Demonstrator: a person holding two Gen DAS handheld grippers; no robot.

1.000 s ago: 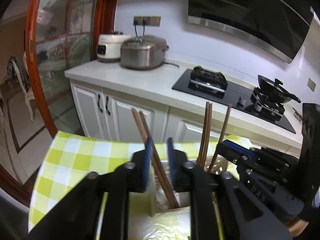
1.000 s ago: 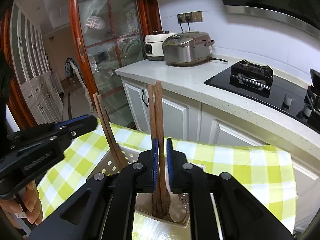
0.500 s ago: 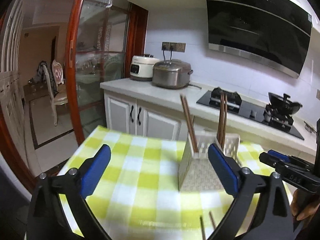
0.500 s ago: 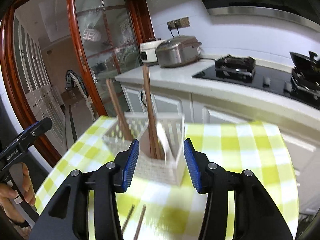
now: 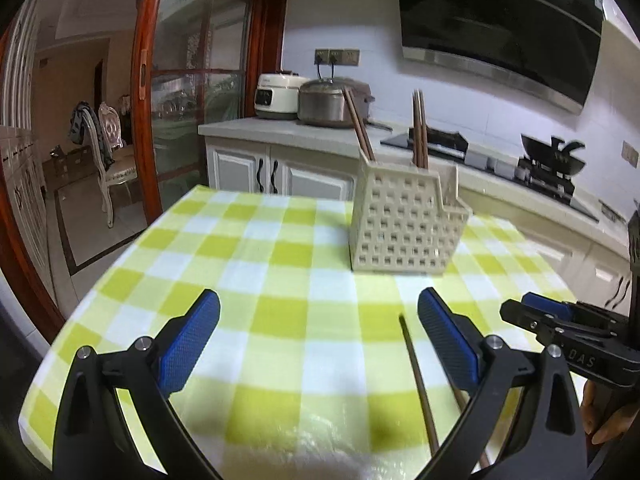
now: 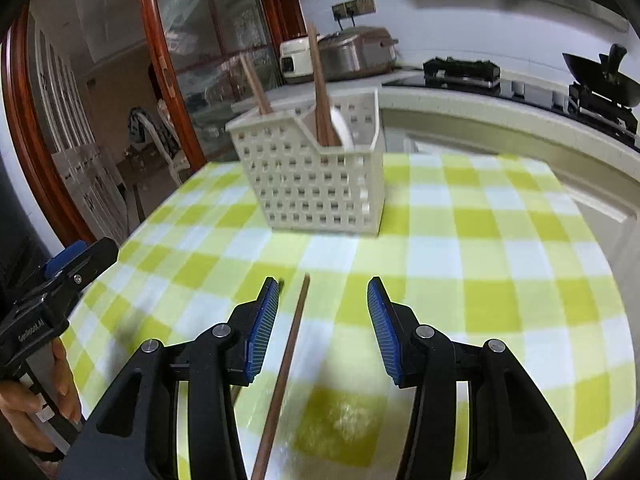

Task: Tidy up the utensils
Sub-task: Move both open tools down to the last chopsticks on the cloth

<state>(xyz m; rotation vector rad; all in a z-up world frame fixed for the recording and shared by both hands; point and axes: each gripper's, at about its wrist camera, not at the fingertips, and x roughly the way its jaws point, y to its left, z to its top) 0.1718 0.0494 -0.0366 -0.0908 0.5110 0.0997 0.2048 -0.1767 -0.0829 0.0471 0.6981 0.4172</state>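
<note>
A cream perforated utensil basket (image 5: 404, 224) stands on the green-checked tablecloth (image 5: 260, 264), also in the right wrist view (image 6: 316, 188). Brown chopsticks (image 5: 362, 128) stand in it, with a white spoon (image 6: 342, 128) in one compartment. Loose brown chopsticks lie on the cloth, one (image 5: 418, 376) inside the left gripper's right finger, one (image 6: 286, 364) between the right gripper's fingers. My left gripper (image 5: 318, 344) is open and empty, well back from the basket. My right gripper (image 6: 322, 328) is open and empty above the loose chopstick.
A kitchen counter (image 5: 280, 128) with two rice cookers (image 5: 332, 102) and a gas hob (image 5: 548, 164) runs behind the table. A wood-framed glass door (image 5: 176, 92) stands at the left. The table's edges fall off at left and right.
Both grippers let go of the chopsticks in the basket, opened, and pulled back and down toward the near part of the table. Loose chopsticks on the cloth came into view.
</note>
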